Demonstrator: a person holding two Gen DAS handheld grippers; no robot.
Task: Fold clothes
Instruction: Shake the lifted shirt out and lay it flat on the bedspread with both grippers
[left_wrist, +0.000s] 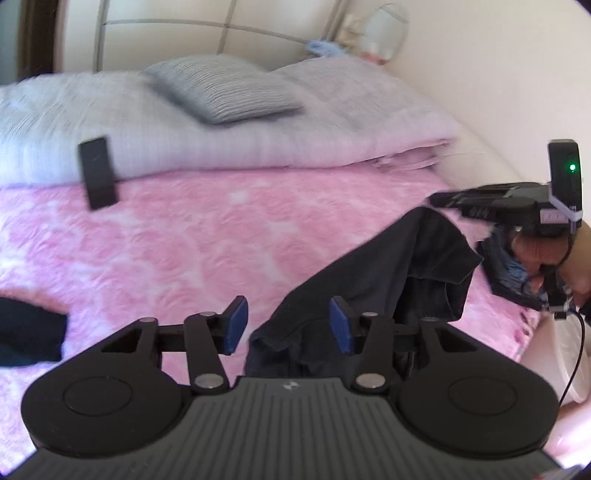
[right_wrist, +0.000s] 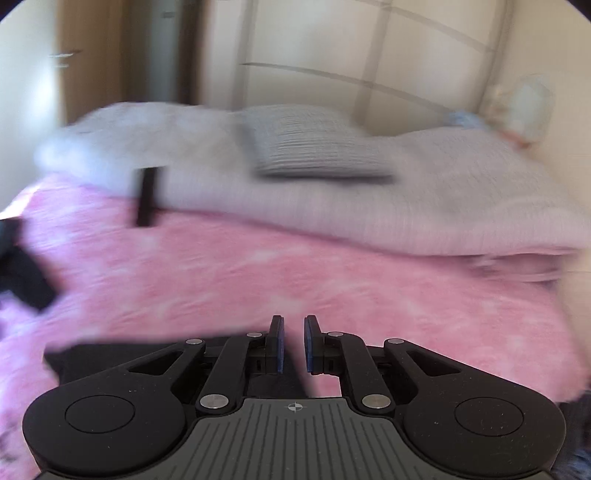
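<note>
Pink patterned bedspread (left_wrist: 192, 243) covers one bed, with a folded pale lilac blanket (left_wrist: 258, 144) stacked across its head end and one grey ribbed cushion (left_wrist: 225, 88) on top of that. One small black rectangular object (left_wrist: 96, 171) leans against the blanket's front edge.

Two grippers are in view. The left gripper (left_wrist: 288, 326) hangs low over the bedspread, its two blue-padded fingers (left_wrist: 236, 323) spread well apart, with nothing between them. Just beside its right finger lies the dark garment (left_wrist: 402, 273), rumpled and rising in a peak toward the right gripper (left_wrist: 439, 199), seen from the side at the bed's right edge. In the blurred right wrist view, the right gripper (right_wrist: 293, 343) shows its two pads close together with a narrow gap; whether cloth is pinched there I cannot tell.

A second dark piece of clothing (left_wrist: 27, 332) lies at the bed's left edge, well apart from the first.
</note>
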